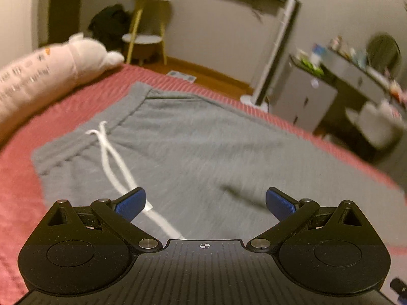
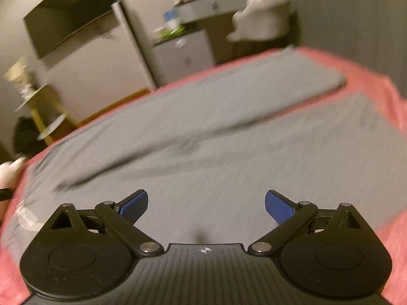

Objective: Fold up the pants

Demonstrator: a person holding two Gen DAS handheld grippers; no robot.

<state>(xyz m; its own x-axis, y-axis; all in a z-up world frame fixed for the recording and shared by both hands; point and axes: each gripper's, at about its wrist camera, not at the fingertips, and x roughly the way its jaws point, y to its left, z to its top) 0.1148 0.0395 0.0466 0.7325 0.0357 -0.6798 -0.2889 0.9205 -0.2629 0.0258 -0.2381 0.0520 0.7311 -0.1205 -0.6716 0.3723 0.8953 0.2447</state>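
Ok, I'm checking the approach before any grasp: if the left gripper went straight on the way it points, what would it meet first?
Probably the grey pants spread on the red bedspread. The left gripper is open and holds nothing; the white drawstring lies just left of that line. Blur leaves depth uncertain.

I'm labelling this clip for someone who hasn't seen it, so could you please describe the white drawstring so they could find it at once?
Start at the red bedspread and find the grey pants spread flat on it. At their waistband end, near the long pale plush pillow, the white drawstring trails down the fabric towards the left gripper. It is the only white, cord-like thing on the plain grey cloth.
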